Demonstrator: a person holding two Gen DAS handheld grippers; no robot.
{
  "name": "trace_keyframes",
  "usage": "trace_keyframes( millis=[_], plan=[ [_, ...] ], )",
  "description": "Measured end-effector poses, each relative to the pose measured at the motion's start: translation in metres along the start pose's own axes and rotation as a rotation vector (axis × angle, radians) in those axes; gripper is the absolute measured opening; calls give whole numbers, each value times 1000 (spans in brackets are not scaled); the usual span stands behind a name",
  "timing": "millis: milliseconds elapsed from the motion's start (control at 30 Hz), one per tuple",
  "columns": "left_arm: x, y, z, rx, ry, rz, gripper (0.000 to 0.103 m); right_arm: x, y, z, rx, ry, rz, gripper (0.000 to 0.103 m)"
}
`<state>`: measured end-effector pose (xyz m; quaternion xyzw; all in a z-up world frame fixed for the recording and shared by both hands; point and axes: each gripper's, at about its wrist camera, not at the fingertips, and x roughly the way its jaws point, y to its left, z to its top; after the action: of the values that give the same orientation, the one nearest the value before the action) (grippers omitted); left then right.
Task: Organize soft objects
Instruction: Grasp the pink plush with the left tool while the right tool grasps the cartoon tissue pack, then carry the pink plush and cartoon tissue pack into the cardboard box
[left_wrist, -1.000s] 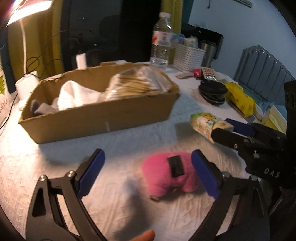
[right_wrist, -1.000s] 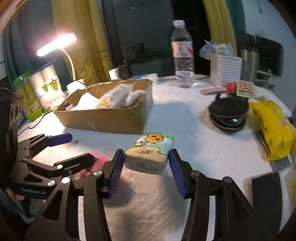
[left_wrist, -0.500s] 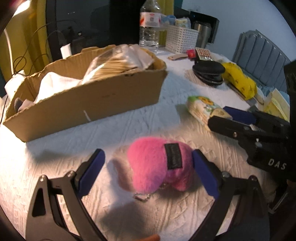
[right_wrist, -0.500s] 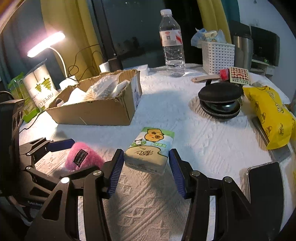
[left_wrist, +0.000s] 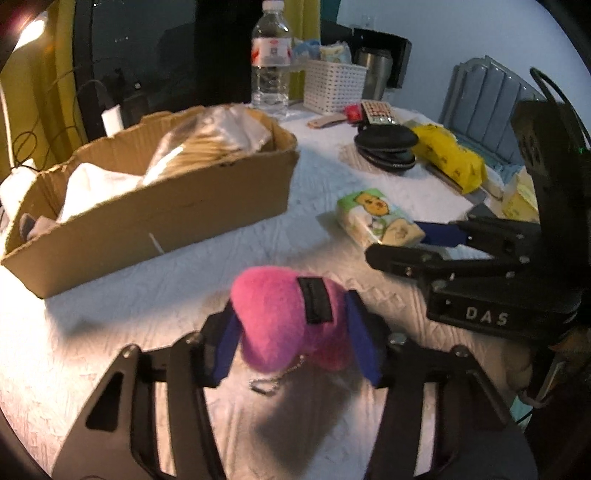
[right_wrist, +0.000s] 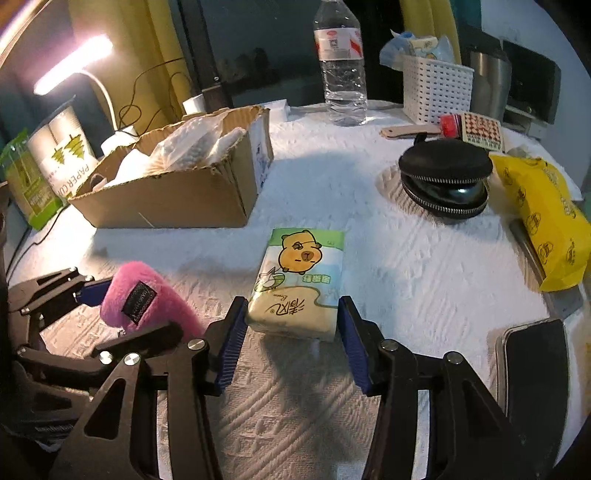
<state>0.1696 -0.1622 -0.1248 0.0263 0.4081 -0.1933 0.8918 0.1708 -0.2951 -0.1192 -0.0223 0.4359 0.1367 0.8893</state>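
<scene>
A white textured cloth covers the surface (right_wrist: 424, 280), lit by a desk lamp (right_wrist: 74, 62) before yellow curtains and a dark window. On it sit one cardboard box (left_wrist: 155, 218) of soft goods, one water bottle (right_wrist: 341, 62), one white basket (right_wrist: 436, 92) and one yellow packet (right_wrist: 543, 218). The left hand-held gripper (left_wrist: 291, 332) pinches the pink plush toy (left_wrist: 291, 317) near the box; the right hand-held gripper (right_wrist: 291, 332), jaws spread, flanks the capybara tissue pack (right_wrist: 299, 280), contact unclear.

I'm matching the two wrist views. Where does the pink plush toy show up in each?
Left wrist: pink plush toy lower centre, between the left gripper's fingers.
Right wrist: same toy at lower left.
Shared landmark: cardboard box behind it.
</scene>
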Motion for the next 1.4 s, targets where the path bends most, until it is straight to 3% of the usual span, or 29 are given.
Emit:
trace_keyframes(
  millis=[267, 833, 1400],
  plan=[
    [-21, 20, -6, -25, -37, -4, 43, -13, 20, 2, -25, -28, 8, 51],
    [-67, 63, -16, -88, -113, 20, 39, -36, 70, 21, -124, -77, 20, 50],
    [-114, 104, 2, -110, -218, 107, 39, -60, 112, 52, -202, -170, 75, 50]
  ],
)
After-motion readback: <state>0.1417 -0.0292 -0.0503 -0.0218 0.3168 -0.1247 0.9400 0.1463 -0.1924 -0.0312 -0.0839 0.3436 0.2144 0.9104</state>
